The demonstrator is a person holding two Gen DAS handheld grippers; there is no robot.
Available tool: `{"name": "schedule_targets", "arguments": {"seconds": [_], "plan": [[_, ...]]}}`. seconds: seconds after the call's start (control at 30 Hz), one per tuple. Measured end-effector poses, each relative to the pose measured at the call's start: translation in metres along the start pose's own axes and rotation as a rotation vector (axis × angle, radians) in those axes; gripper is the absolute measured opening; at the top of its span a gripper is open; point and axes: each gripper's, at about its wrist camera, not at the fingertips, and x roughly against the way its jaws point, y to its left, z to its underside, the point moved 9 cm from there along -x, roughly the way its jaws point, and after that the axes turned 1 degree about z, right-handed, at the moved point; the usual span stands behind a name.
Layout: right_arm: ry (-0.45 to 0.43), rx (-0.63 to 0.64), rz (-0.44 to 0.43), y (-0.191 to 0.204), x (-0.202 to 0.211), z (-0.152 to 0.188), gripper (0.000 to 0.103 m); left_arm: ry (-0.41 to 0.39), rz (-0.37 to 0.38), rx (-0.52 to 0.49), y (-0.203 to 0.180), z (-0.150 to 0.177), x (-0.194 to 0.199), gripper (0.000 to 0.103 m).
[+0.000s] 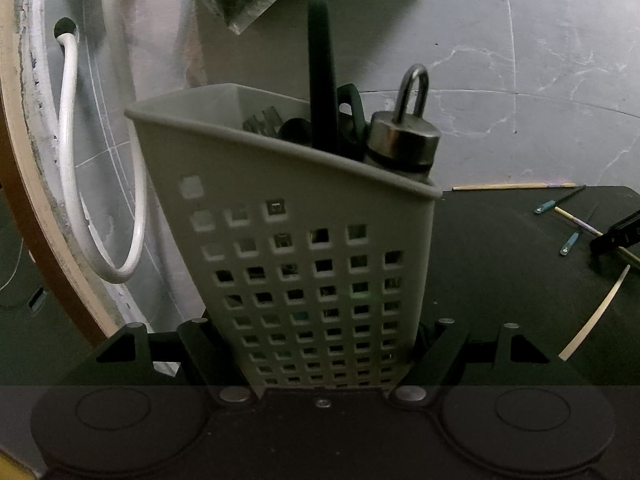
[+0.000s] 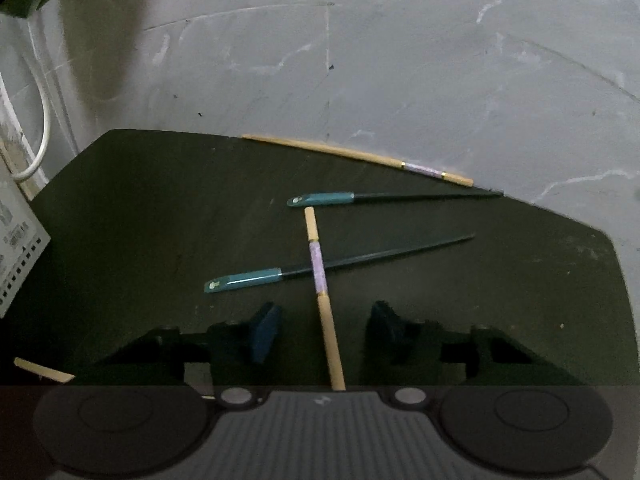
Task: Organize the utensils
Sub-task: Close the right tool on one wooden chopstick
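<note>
While the left gripper (image 1: pixel 326 354) clamps the grey utensil caddy (image 1: pixel 288 208), the right gripper (image 2: pixel 324 332) straddles a wooden chopstick (image 2: pixel 326 320), its pads not touching it.

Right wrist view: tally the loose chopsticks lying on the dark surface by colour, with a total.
Wooden chopsticks with a purple band: 2, the far one and the near one
Dark chopsticks with a teal end: 2, the far one and the near one
Plain pale stick, cut off at the lower left: 1
Total: 5
</note>
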Motion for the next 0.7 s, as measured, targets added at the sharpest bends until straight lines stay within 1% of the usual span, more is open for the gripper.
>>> {"name": "schedule_targets", "arguments": {"seconds": [0.03,0.07,0.1,0.13,0.17,0.23,0.33,0.43,0.53,0.57,0.7], "plan": [[-0.001,0.004,-0.003,0.001,0.0,0.0,0.04,0.0,0.0,0.0,0.0,0.0,0.0,0.078],[-0.002,0.007,-0.004,0.002,0.001,0.0,0.028,0.0,0.0,0.0,0.0,0.0,0.0,0.078],[-0.002,0.011,-0.006,0.003,0.001,-0.001,0.02,0.0,0.001,0.0,0.0,0.0,0.0,0.078],[-0.003,0.016,-0.007,0.003,0.001,-0.001,0.009,0.0,0.001,-0.001,0.0,0.0,0.0,0.078],[-0.003,0.025,-0.006,0.004,0.002,0.0,0.007,0.0,0.001,-0.001,-0.001,0.0,0.0,0.078],[-0.003,0.04,-0.007,0.007,0.003,0.0,0.007,-0.001,0.001,-0.001,-0.001,0.0,0.0,0.078],[-0.012,0.058,-0.032,0.014,0.009,-0.002,0.007,0.0,0.0,0.0,-0.001,0.0,0.0,0.078],[-0.043,0.14,-0.09,0.031,0.022,-0.01,0.007,-0.001,0.001,-0.001,-0.001,0.0,0.0,0.078],[-0.071,0.293,-0.199,0.063,0.037,-0.017,0.007,-0.001,0.0,-0.001,-0.001,0.0,0.0,0.078],[-0.08,0.366,-0.233,0.077,0.042,-0.017,0.007,-0.001,0.0,-0.001,-0.001,0.0,0.0,0.078],[-0.077,0.643,-0.351,0.127,0.052,-0.003,0.007,-0.004,0.003,-0.006,-0.001,0.0,0.0,0.078]]}}
